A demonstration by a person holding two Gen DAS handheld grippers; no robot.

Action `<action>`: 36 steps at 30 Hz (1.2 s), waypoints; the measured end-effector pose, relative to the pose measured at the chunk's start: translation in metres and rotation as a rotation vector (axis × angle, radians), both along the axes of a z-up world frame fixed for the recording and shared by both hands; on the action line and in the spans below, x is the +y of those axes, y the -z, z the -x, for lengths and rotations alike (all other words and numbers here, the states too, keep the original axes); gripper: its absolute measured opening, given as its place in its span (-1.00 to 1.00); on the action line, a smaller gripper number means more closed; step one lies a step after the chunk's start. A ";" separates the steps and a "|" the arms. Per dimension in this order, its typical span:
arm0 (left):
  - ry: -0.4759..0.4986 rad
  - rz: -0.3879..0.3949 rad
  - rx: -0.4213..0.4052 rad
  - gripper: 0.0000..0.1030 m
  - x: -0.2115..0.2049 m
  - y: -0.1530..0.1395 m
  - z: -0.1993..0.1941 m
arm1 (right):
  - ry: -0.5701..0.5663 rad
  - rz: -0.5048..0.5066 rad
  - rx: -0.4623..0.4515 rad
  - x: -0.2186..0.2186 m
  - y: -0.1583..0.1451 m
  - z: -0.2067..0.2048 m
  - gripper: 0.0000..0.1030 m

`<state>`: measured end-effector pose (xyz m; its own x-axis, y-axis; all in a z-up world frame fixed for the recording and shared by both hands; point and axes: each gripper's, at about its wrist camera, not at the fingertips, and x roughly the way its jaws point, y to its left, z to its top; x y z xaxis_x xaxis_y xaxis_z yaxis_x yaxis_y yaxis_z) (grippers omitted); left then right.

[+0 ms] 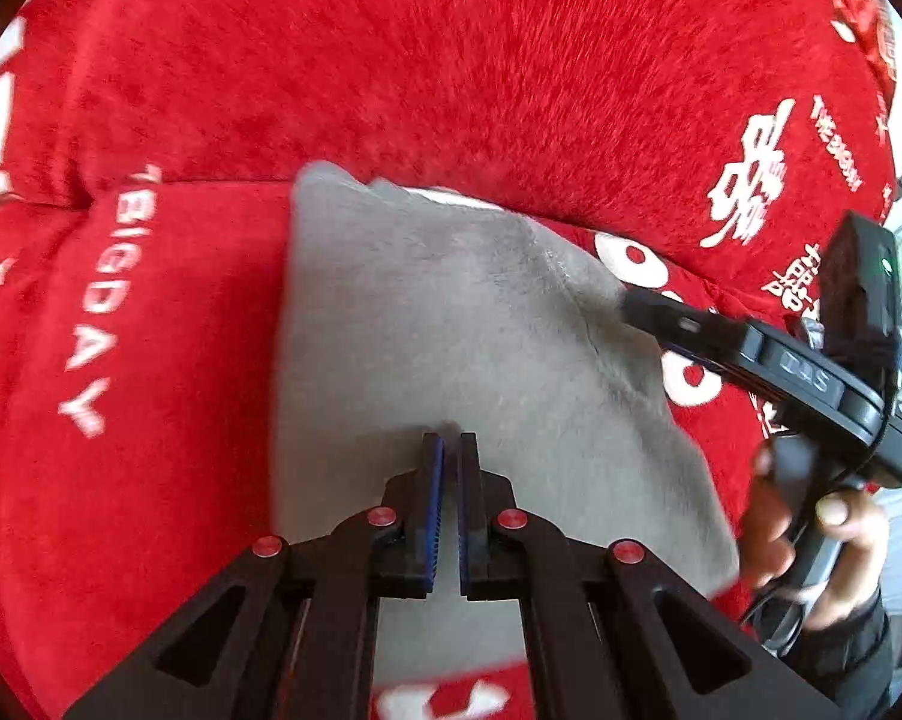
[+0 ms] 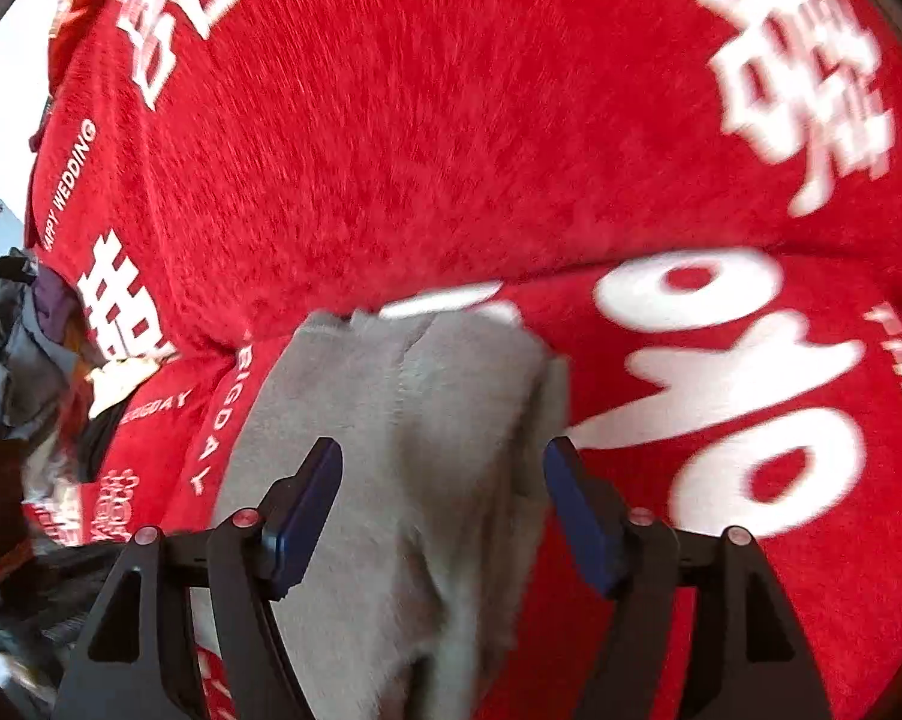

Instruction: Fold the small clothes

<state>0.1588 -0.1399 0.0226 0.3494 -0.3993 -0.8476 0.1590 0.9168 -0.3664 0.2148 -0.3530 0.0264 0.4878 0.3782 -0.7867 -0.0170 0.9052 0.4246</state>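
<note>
- Grey garment (image 1: 451, 324) spread on red plush cover (image 1: 451, 60), close under the raised fold where the cover's flat part meets its bulging back portion.
- Appears partly folded: a seam or ridge down the middle in the right wrist view, one layer seemingly lapped over another. Final folds judged outstanding; exact count of folds made not determinable.
- Left gripper (image 1: 450, 450) closed to a narrow slit at the garment's near edge; cloth apparently pinched between the pads, though not fully confirmed owing to blur.
- Right gripper (image 2: 442, 480) wide open, jaws straddling the garment's near part, holding nothing; in the left view its tip lies at the garment's right edge.
- No containers visible.
- Loose heap of other clothes (image 2: 25, 372) off the cover's left edge, apparently unfolded and awaiting attention.
</note>
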 end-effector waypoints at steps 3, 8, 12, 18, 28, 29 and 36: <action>-0.006 -0.026 0.010 -0.95 -0.010 0.021 -0.011 | 0.046 -0.029 0.089 0.002 0.028 -0.029 0.01; 0.014 0.059 -0.011 -0.95 0.001 0.024 -0.009 | -0.080 0.144 -0.074 0.028 0.010 -0.038 -0.75; -0.028 0.095 0.019 -0.95 0.012 0.005 -0.008 | 0.035 0.232 0.009 0.006 0.030 -0.046 -0.72; 0.037 -0.096 -0.003 -0.99 0.001 0.011 -0.004 | 0.124 0.157 -0.050 -0.019 0.004 0.000 0.29; -0.120 -0.069 -0.152 0.87 0.013 -0.012 0.035 | 0.035 0.253 -0.170 0.023 -0.028 0.108 0.38; -0.122 -0.063 -0.145 0.87 0.014 -0.011 0.037 | 0.010 0.267 -0.184 0.032 -0.029 0.116 0.38; -0.150 -0.079 0.009 0.93 0.043 0.041 0.042 | -0.134 0.243 -0.196 0.065 0.000 0.141 0.38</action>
<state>0.1166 -0.0966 -0.0185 0.3922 -0.2753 -0.8777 0.0153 0.9560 -0.2930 0.0734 -0.2885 0.0264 0.5974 0.2617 -0.7580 -0.2022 0.9639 0.1734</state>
